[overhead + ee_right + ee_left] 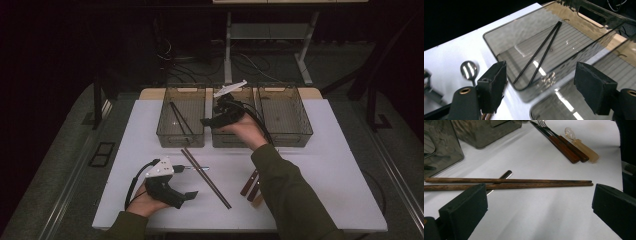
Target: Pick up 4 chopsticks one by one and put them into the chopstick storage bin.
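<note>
1. The white rectangular table (330,165) carries everything, and both claws work above it.
2. Three smoky clear plastic bins stand in a row at the far edge. The left bin (165,131) lies just beyond and to the left of the right claw's tips, the middle bin (227,140) is directly beneath that claw, and the right bin (287,117) sits beside the person's wrist.
3. The right claw (209,121) hovers over the middle bin, pointing toward the left bin. Its jaws stand wide apart with nothing between them.
4. The left claw (189,195) rests low near the table's front edge. Its jaws are spread wide and empty.
5. A pair of brown wooden chopsticks (206,177) lies side by side on the table, just ahead of the left claw's tips.
6. A pair of thin black chopsticks (541,51) lies inside the left bin, ahead of the right claw's jaws, meeting at the far end and spreading slightly toward the claw.
7. A shiny metal spoon (469,70) lies on the table partly under the wooden chopsticks, outside the right claw's left jaw in the right gripper view.
8. Farther past the left claw lie a wooden-handled knife (564,150), a wooden-handled fork (574,149) and a translucent amber spoon (584,150), close together.
</note>
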The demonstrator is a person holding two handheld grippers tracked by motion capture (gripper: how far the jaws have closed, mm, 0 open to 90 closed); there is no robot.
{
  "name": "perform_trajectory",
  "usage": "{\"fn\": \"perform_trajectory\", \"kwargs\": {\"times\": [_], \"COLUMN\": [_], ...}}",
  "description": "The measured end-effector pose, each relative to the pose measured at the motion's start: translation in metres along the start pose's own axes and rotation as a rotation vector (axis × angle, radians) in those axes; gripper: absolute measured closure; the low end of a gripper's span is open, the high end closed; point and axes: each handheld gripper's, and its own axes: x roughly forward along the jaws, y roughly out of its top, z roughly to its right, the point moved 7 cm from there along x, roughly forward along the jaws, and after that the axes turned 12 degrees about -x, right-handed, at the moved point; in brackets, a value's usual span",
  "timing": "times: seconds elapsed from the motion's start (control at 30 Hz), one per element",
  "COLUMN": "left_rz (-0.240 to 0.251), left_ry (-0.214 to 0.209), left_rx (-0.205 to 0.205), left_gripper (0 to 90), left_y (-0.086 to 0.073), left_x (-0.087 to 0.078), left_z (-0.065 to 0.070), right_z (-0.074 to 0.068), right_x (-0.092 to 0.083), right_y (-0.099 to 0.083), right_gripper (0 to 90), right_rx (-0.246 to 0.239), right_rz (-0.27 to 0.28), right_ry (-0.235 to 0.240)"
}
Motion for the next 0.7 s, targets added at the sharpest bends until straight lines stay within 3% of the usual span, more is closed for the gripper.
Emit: {"fn": "perform_trajectory", "kwargs": {"times": [0.3, 0.7], "left_rz": [-0.008, -0.003], "left_ry": [0.011, 0.014], "left_rx": [-0.007, -0.016], "left_gripper": [0.0, 0.0], "left_y": [-0.002, -0.002], "left_x": [-0.001, 0.001], "left_z": [-0.002, -0.004], "right_z": [0.003, 0.002], "right_x": [-0.039, -0.086], "right_y": [-0.024, -0.073], "right_gripper": [22.2, 13.2], "right_rx": [-0.03, 0.022], "right_rz": [0.057, 0.098], "right_ry": [-0.024, -0.056]}}
